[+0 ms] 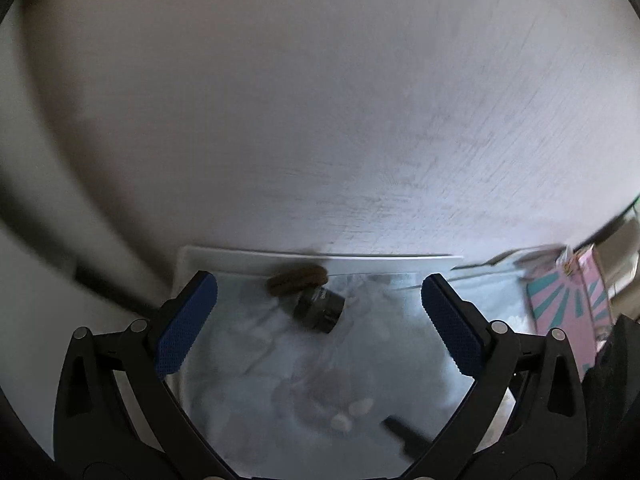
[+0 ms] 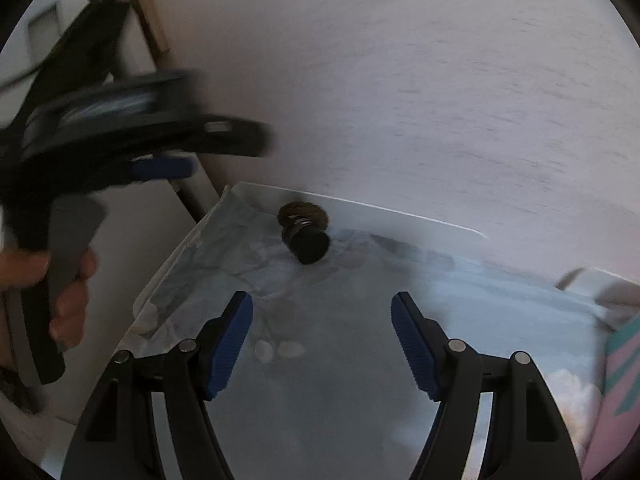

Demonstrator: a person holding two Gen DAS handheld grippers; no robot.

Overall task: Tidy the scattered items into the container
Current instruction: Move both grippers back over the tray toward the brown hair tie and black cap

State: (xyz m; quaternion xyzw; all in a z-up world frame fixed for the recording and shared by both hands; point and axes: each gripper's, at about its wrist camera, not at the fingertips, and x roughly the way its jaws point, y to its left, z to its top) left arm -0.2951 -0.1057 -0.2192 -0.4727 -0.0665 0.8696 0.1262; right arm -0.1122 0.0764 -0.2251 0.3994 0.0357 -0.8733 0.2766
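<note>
A white container (image 1: 256,258) lined with pale blue printed paper lies below both grippers; it also shows in the right wrist view (image 2: 384,210). Inside, near the far wall, lie a brown hair tie (image 1: 296,278) (image 2: 316,214) and a dark cylindrical object (image 1: 320,306) (image 2: 308,246). Two small white pieces (image 1: 352,414) (image 2: 276,348) lie nearer. A dark stick-like thing (image 1: 404,432) lies by them. My left gripper (image 1: 320,324) is open and empty above the container. My right gripper (image 2: 322,344) is open and empty too. The left gripper shows blurred at the left of the right wrist view (image 2: 160,148).
A pink and teal patterned box (image 1: 568,300) (image 2: 620,372) stands to the right of the container. A whitish surface (image 1: 320,120) stretches beyond the container's far wall. A dark bar (image 2: 192,192) runs along the left of the container.
</note>
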